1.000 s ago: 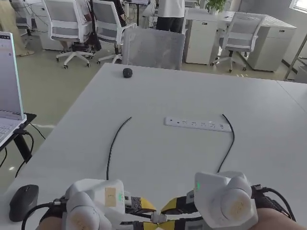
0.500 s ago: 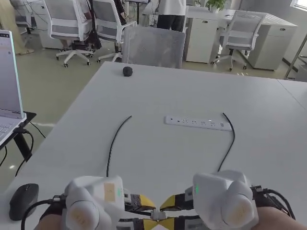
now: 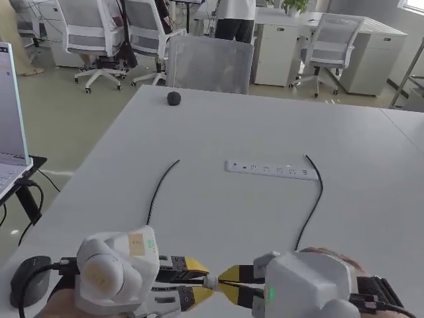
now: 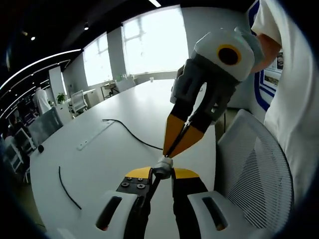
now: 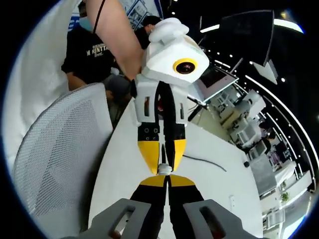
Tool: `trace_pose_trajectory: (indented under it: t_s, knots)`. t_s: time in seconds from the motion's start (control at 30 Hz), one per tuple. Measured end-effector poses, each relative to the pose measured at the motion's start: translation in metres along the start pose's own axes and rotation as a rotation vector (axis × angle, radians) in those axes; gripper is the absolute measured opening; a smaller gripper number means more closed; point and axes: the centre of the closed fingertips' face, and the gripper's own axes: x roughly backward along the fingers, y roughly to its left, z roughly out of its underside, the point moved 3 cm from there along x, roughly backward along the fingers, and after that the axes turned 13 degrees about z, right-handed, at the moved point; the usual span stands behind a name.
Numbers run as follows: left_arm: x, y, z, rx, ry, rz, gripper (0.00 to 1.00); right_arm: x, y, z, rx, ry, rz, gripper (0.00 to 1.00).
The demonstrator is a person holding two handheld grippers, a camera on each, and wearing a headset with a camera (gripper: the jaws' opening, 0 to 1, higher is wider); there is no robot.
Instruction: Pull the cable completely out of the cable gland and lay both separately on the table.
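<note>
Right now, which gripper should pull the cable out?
Probably the right gripper: its shut tips pinch the cable just past the gland, while the left gripper clamps the gland itself.

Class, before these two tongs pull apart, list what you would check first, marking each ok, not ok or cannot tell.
1. Left tongs shut at the small grey cable gland: ok.
2. Right tongs shut at it too: ok.
3. Cable, hidden between tongs, out of gland: cannot tell.
4. Bare white table ahead for laying both down: ok.
5. Long white power strip well away from tongs: ok.
</note>
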Motion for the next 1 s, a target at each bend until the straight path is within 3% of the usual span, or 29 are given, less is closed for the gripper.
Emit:
trace_pose_trajectory:
  t_s: [0.07, 0.17, 0.23, 0.33, 0.4, 0.53, 0.83, 0.97, 1.0]
  knots:
    - [-0.002, -0.002, 0.000, -0.031, 0.012, 0.005, 0.15, 0.001, -0.001, 0.006, -0.062, 0.032, -0.023, 0.00]
    - [-0.004, -0.006, -0.001, -0.060, 0.026, 0.017, 0.15, 0.002, -0.001, 0.007, -0.174, 0.027, -0.078, 0.00]
    - [-0.005, -0.007, -0.001, -0.073, 0.035, 0.025, 0.15, 0.002, -0.005, 0.003, -0.216, 0.006, -0.079, 0.02]
    - [-0.006, -0.007, -0.002, -0.078, 0.033, 0.028, 0.15, -0.002, -0.009, 0.003, -0.260, 0.016, -0.092, 0.22]
    - [-0.005, -0.007, -0.003, -0.078, 0.027, 0.026, 0.15, -0.003, -0.007, 0.004, -0.252, 0.025, -0.100, 0.25]
    - [-0.004, -0.007, -0.007, -0.086, 0.019, 0.027, 0.15, -0.005, -0.002, 0.005, -0.209, 0.034, -0.135, 0.09]
    - [-0.002, -0.010, -0.010, -0.104, 0.015, 0.032, 0.15, -0.010, -0.001, 0.008, -0.150, 0.047, -0.150, 0.09]
    - [-0.003, -0.009, -0.010, -0.094, 0.014, 0.028, 0.15, -0.009, 0.000, 0.008, -0.136, 0.053, -0.142, 0.09]
    - [-0.004, -0.008, -0.010, -0.087, 0.012, 0.021, 0.15, -0.009, -0.002, 0.008, -0.099, 0.051, -0.123, 0.09]
